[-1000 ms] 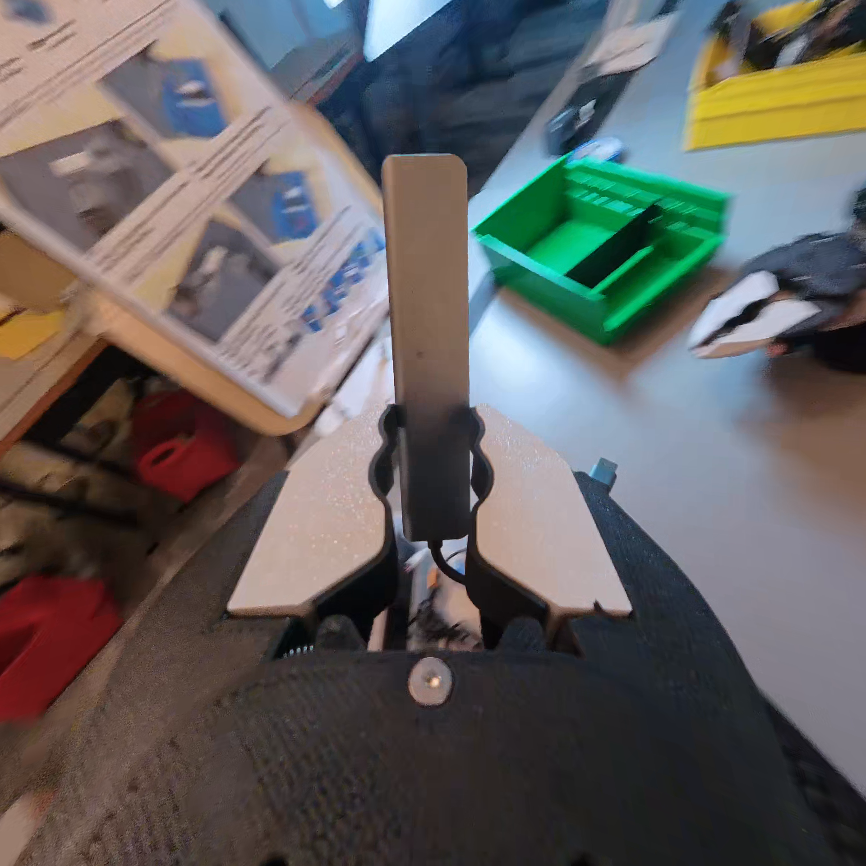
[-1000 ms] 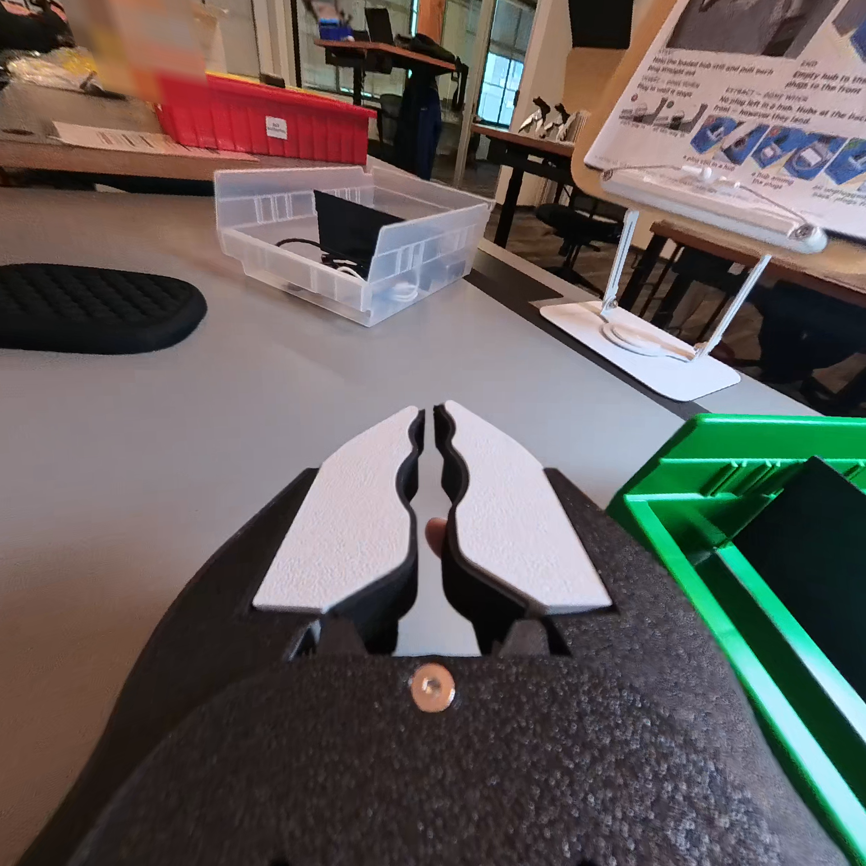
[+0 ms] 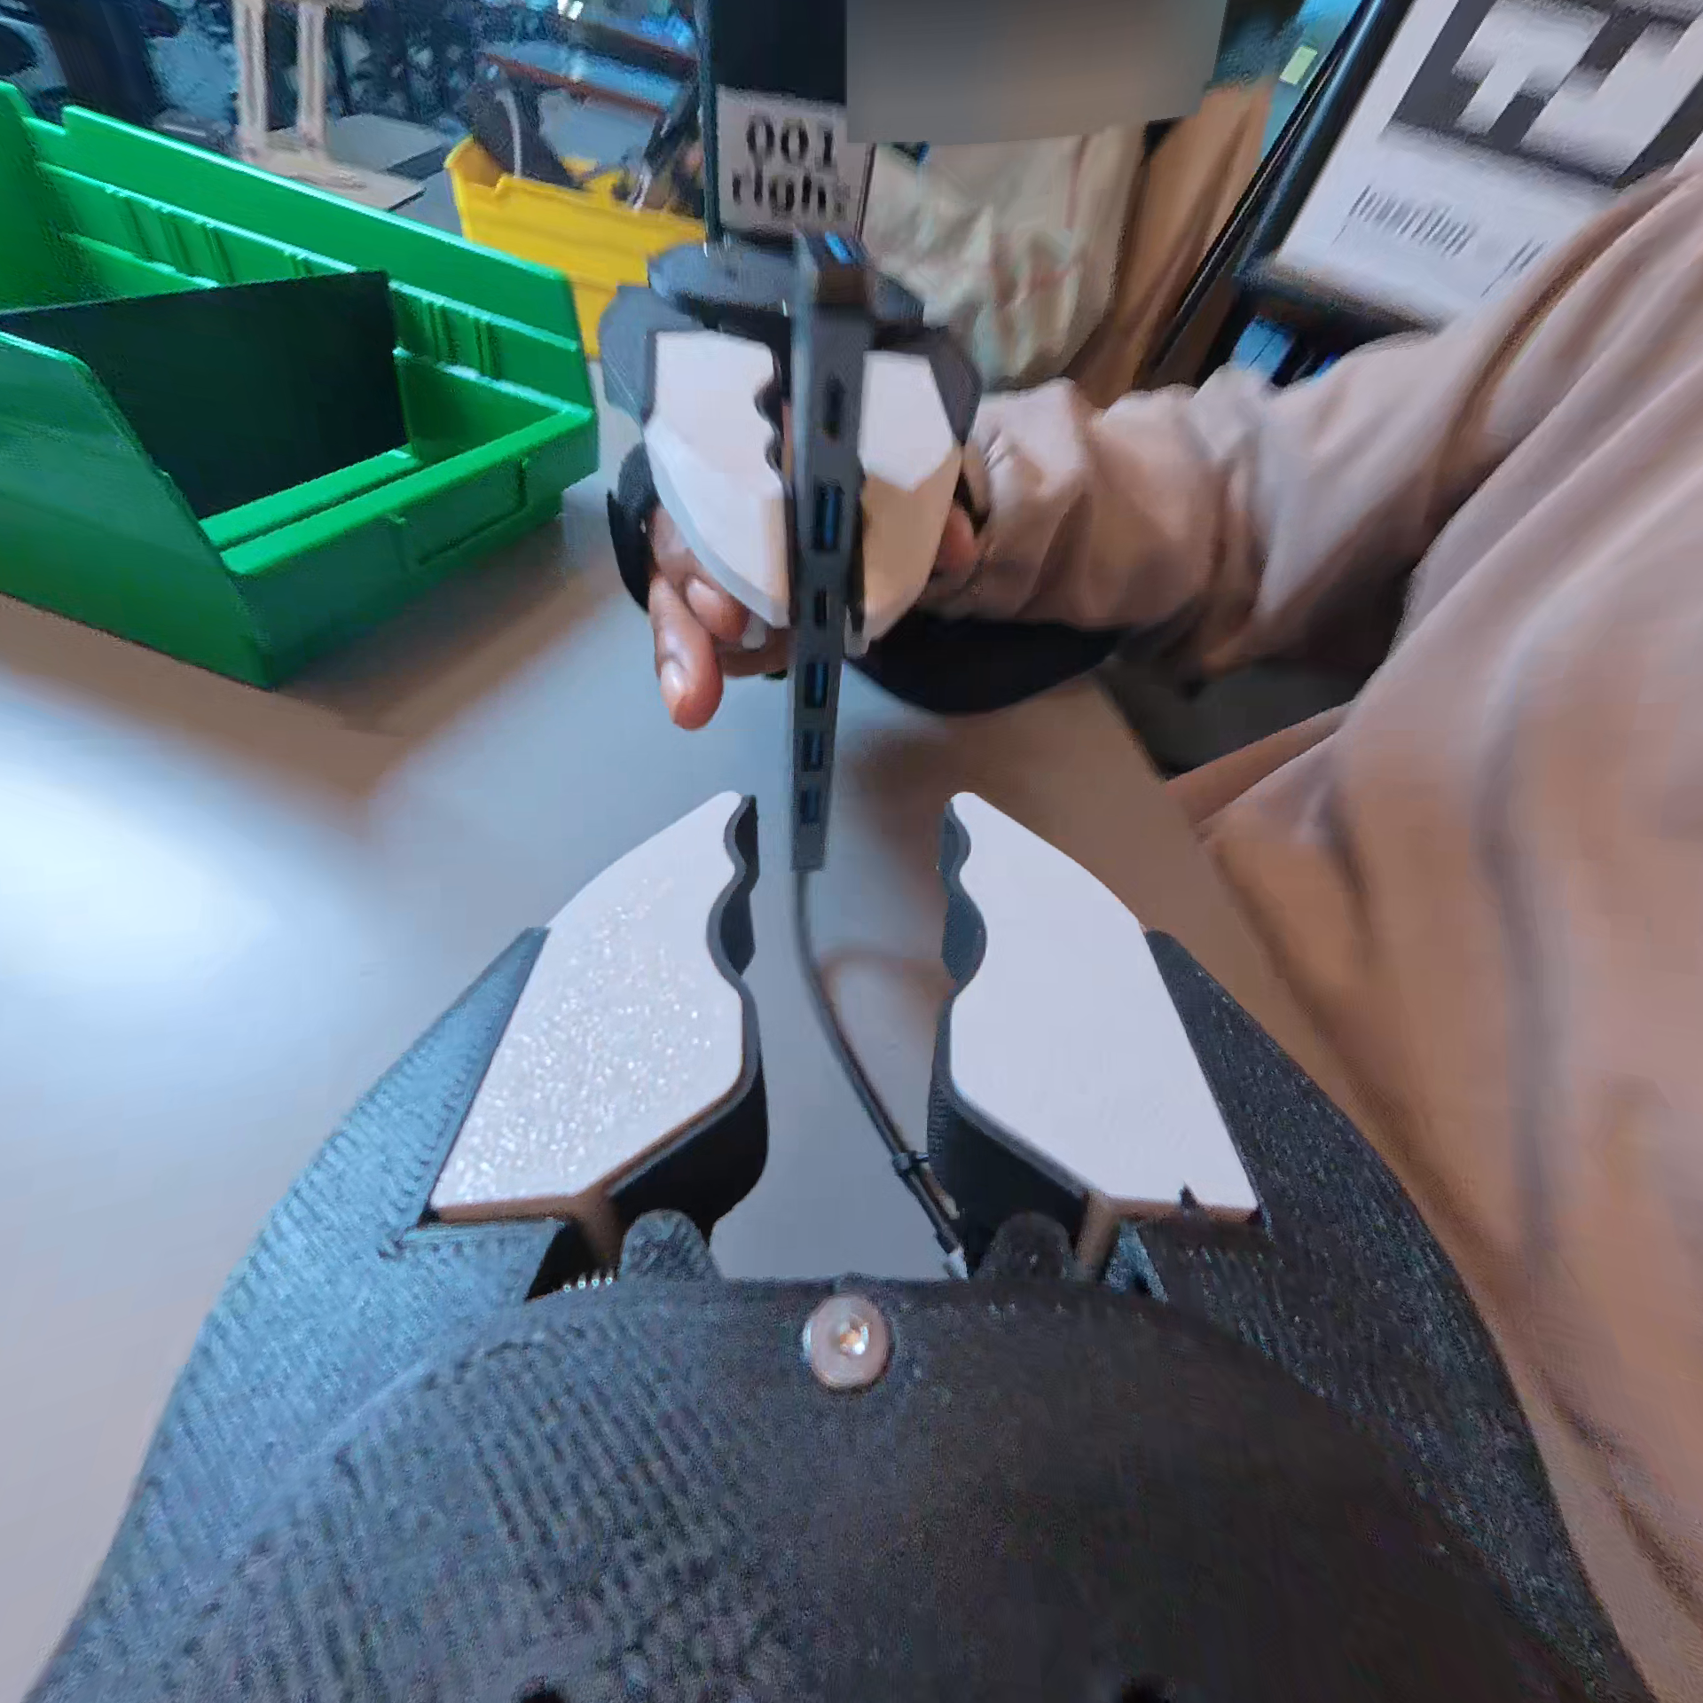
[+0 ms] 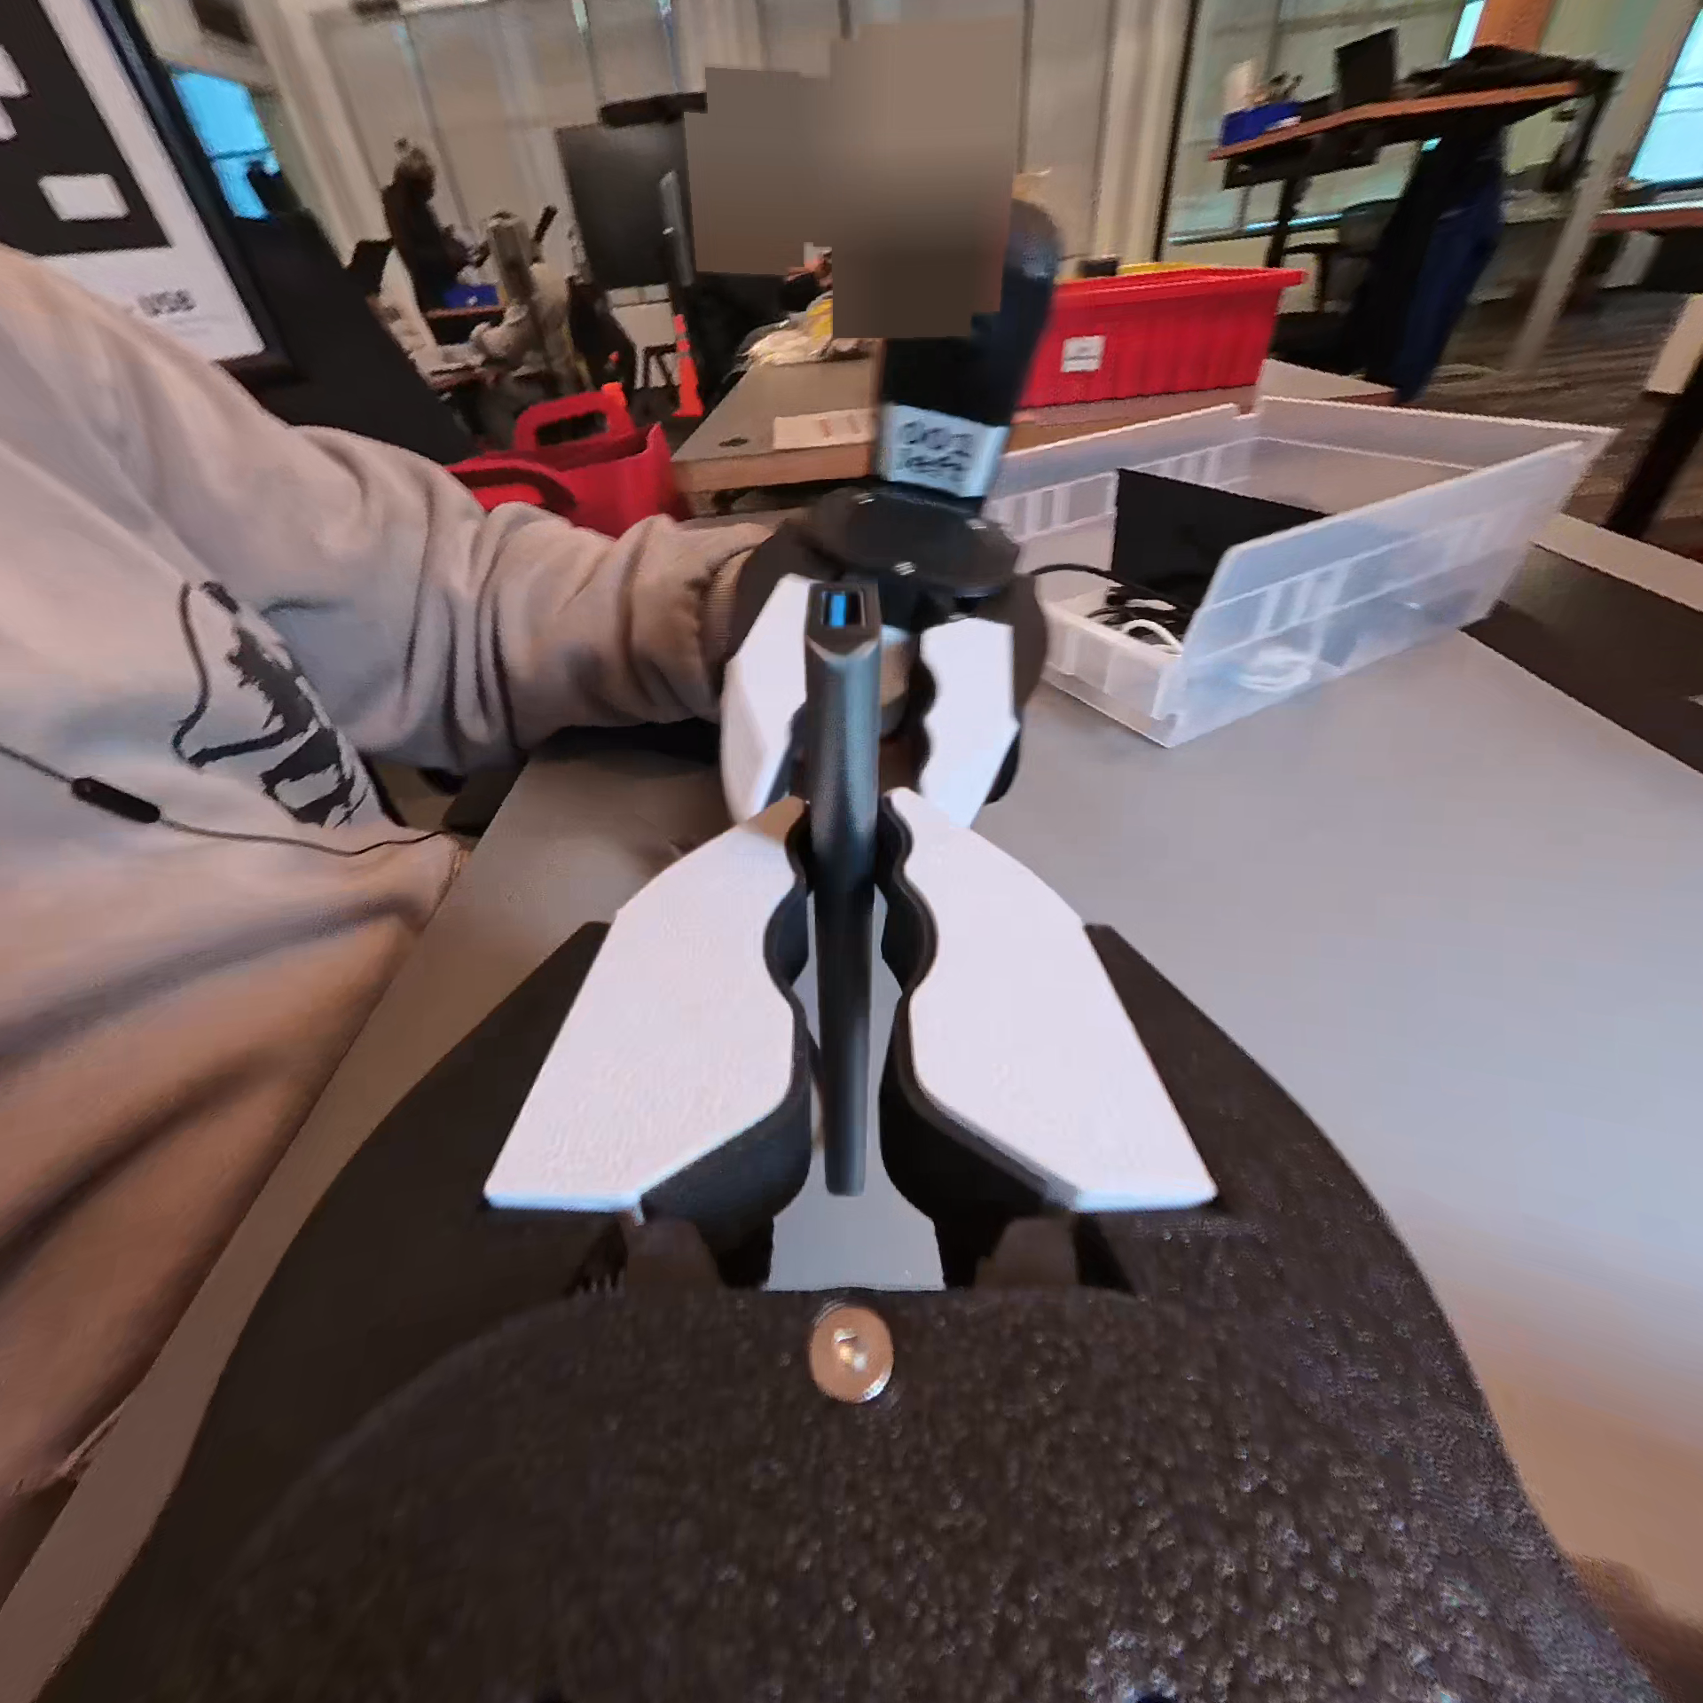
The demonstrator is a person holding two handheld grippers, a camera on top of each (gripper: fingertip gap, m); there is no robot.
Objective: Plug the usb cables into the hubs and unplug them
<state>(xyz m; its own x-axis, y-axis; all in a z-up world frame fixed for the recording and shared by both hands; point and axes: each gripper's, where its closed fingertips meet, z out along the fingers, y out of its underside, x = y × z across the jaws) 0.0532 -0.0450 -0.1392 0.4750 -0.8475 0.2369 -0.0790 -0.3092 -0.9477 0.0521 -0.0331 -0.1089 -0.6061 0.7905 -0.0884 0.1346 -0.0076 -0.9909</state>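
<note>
A slim dark grey usb hub [image 4: 840,921] with blue ports stands edge-on between the two grippers. My right gripper [image 4: 843,816] is shut on the hub around its middle. In the left wrist view the right gripper [image 3: 820,622] faces me with the hub [image 3: 816,516] clamped in it. My left gripper [image 3: 848,811] is open, its fingers on either side of the hub's near end without touching it. The hub's thin black cable [image 3: 834,1032] hangs down between the left fingers. The left gripper [image 4: 866,792] shows open behind the hub in the right wrist view.
A green bin [image 3: 276,571] with a black divider stands left on the grey table [image 3: 230,921], a yellow bin [image 3: 544,221] behind it. A clear bin [image 4: 1336,590] holding cables stands at the right, a red bin [image 4: 1152,341] beyond. The person's beige sleeve [image 3: 1290,479] fills one side.
The left gripper, which held the hub, has opened and let it go. The right gripper, shut and empty before, now grips the hub. Both grippers have turned to face each other.
</note>
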